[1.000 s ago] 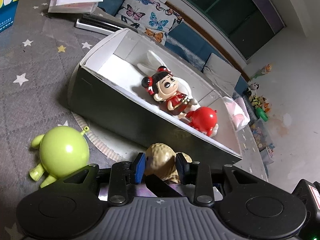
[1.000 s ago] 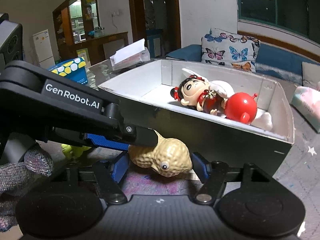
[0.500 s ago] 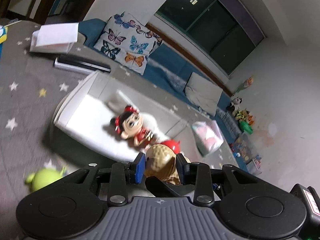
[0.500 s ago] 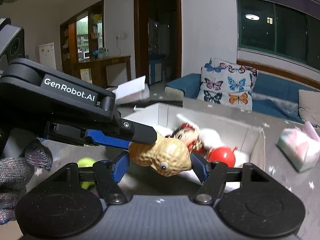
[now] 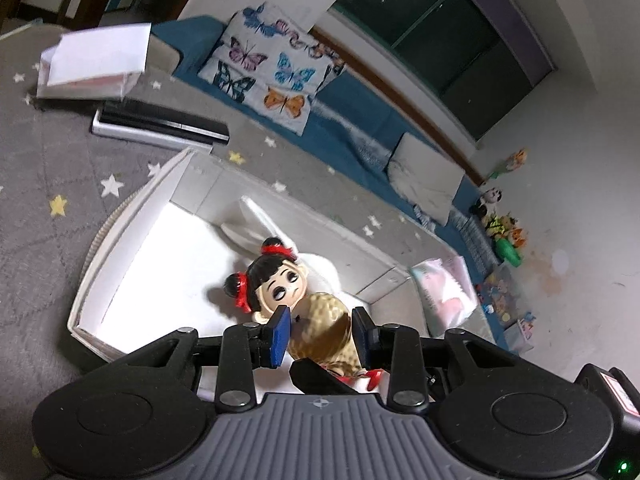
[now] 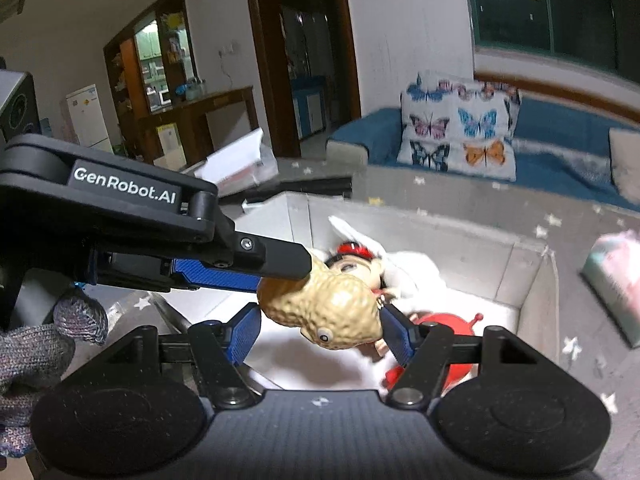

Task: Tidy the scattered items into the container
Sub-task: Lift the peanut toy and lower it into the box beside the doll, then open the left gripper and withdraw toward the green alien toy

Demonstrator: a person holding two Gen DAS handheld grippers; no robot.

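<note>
Between the left pads: the peanut (image 5: 320,328) is pinched by the left gripper (image 5: 320,330), whose jaws are clenched on it; it is held above the box (image 5: 120,240) interior.
Peanut, right view: the same toy (image 6: 328,312) is seen with one eye facing the camera, gripped at its upper end by the left fingers (image 6: 224,270).
Right gripper: the right gripper (image 6: 320,334) is spread wide, released, its blue pads flanking the peanut; contact with the toy cannot be told.
Hand: a grey knit glove (image 6: 36,344) is seen at the left edge of the right view.
Below the peanut: a doll (image 5: 276,284) with black hair and red bows lies face up on the box floor; a red ball toy (image 6: 452,340) lies beside it.
Box: white inside, dark outside, set on a grey star-patterned cloth (image 5: 48,168).
Beside the box: a pink-and-white packet (image 5: 444,288) lies just past the far end wall.
Beyond the box: a flat black-and-silver case (image 5: 160,126) and a tissue box (image 5: 96,64) are seen on the cloth.
Far: a butterfly cushion (image 5: 272,76) rests on a blue sofa (image 5: 360,120), under a dark window (image 5: 440,40).
</note>
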